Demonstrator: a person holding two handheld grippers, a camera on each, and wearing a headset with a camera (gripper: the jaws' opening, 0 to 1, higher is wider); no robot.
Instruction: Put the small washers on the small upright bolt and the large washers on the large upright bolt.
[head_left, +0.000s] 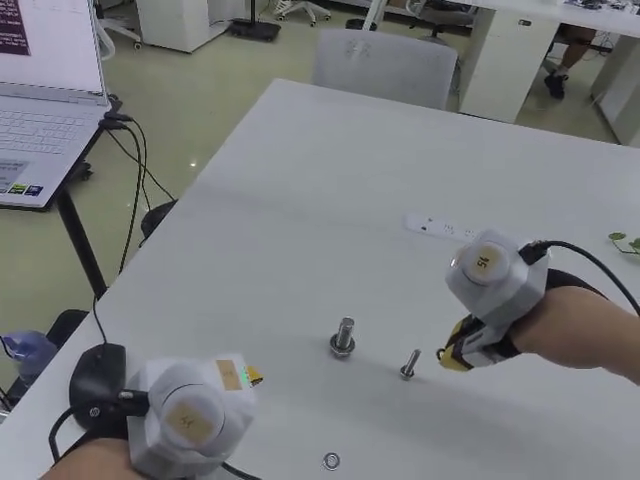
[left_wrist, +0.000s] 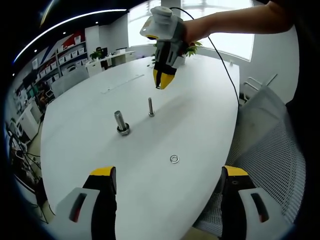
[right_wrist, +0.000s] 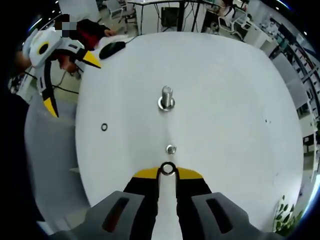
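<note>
On the bench (head_left: 290, 190): two bolts stand upright side by side near the middle, and one loose washer (head_left: 331, 461) lies flat nearer my left side.
Right tool (right_wrist: 168, 175): pinched narrow on a small washer (right_wrist: 168, 168), held by its rim at the very tips with the hole showing.
Small bolt (right_wrist: 171, 149): just ahead of the held washer, tip up, near it but not touching.
Large bolt (right_wrist: 166, 97): beyond the small one, with a ring at its foot. Whether that is a washer or the bolt's own head, I cannot tell.
Left tool (left_wrist: 168, 173): jaws wide and holding nothing, at the bench's edge, with the loose washer ahead of them.
Handling: the washer looks thin, stiff, light and slick — I judge it could twist or squirt out of the tips under an uneven squeeze. The hold belongs on the rim, leaving the hole free.
Next move, as I judge it: centre the hole over the small bolt's tip, keep the washer level, lower it, then let go — a tilted washer would likely catch on the threads.
Loose washer: lying flat, it offers little edge to grip, and I can't judge its size from here.
</note>
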